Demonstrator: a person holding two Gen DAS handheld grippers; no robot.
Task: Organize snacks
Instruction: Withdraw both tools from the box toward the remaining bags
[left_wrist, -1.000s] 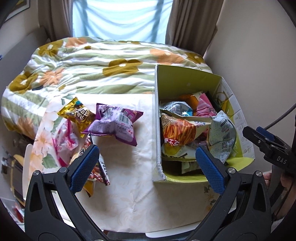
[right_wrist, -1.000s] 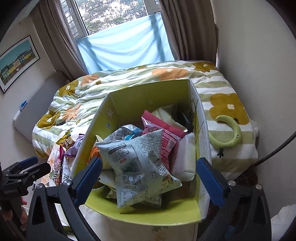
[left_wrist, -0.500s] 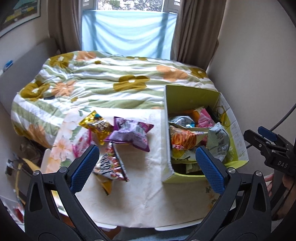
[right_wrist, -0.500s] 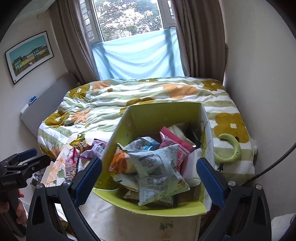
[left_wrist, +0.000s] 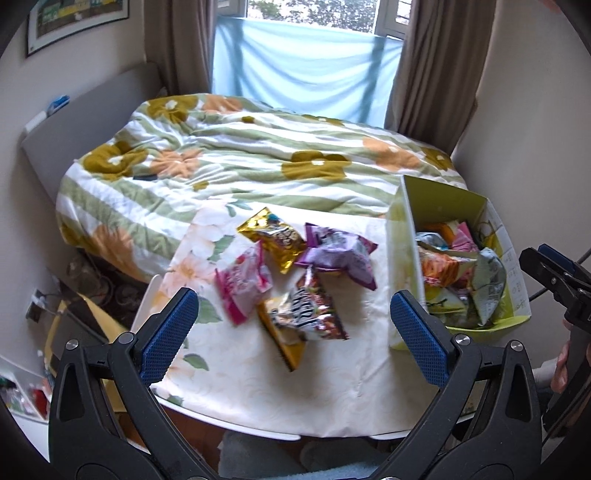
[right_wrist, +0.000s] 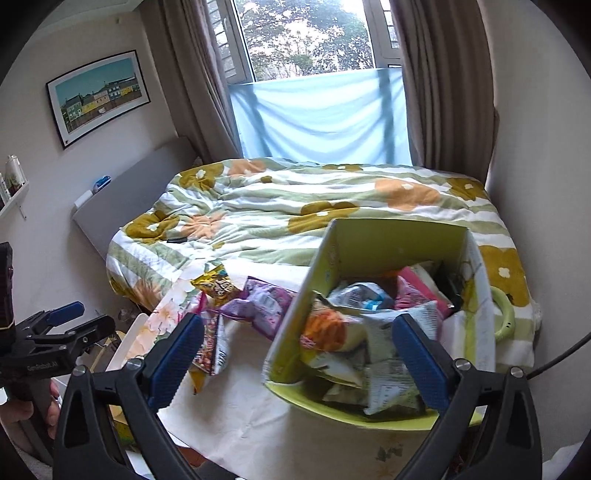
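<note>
Green cardboard box (left_wrist: 443, 199) is packed with snack bags; four more snack packets (left_wrist: 295, 280) are left beside it on the table (left_wrist: 332, 387). Left gripper (left_wrist: 293, 325) and right gripper (right_wrist: 297, 354) are held wide apart, empty.

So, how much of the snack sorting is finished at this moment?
Done: several bags already fill the green box. In hand: nothing; both the left tongs and right tongs are open and empty. Left: four bags on the table: gold, purple, pink, dark.
</note>
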